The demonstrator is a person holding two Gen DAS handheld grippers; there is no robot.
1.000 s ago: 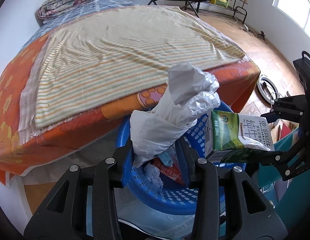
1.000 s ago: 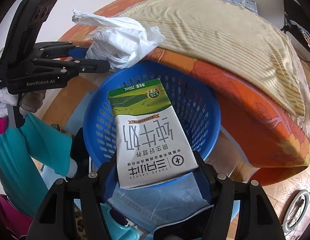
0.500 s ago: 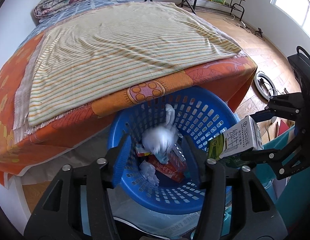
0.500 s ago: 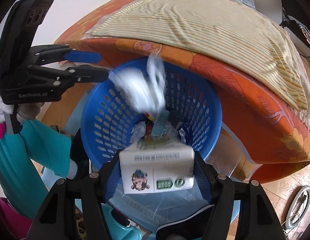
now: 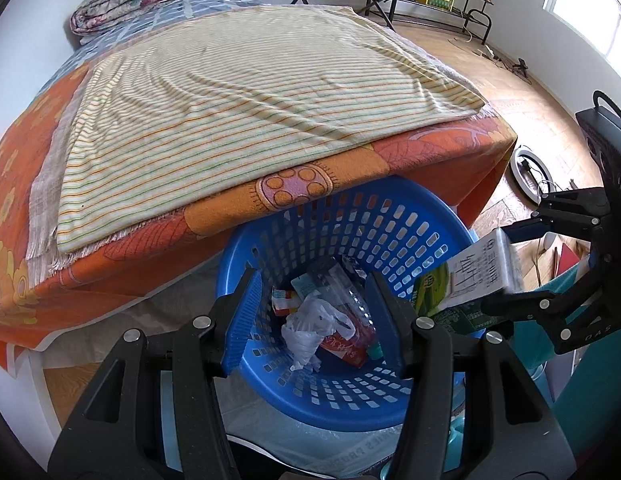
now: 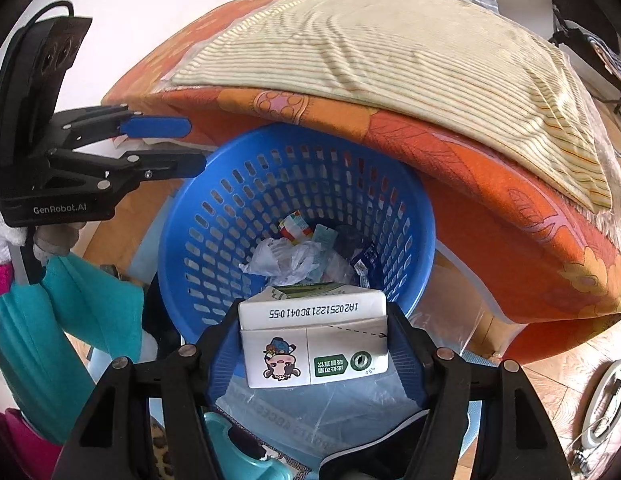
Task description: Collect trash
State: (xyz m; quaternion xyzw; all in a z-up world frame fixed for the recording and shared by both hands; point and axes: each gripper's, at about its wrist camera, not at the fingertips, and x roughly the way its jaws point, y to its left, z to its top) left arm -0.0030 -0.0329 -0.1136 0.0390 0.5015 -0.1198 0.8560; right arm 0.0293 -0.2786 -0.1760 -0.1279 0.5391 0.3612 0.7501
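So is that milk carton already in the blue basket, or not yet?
Not yet. The milk carton is clamped in the right gripper, tipped over the blue basket's rim; only the crumpled white bag and wrappers lie inside.

Bright daylight fills both views, entering from a blown-out window point(image 5: 590, 4) at the upper right of the left wrist view. Fisheye distortion bows the bed point(image 5: 238, 92) and darkens the corners. Focus is sharp, with soft shadow beneath the bed's edge.
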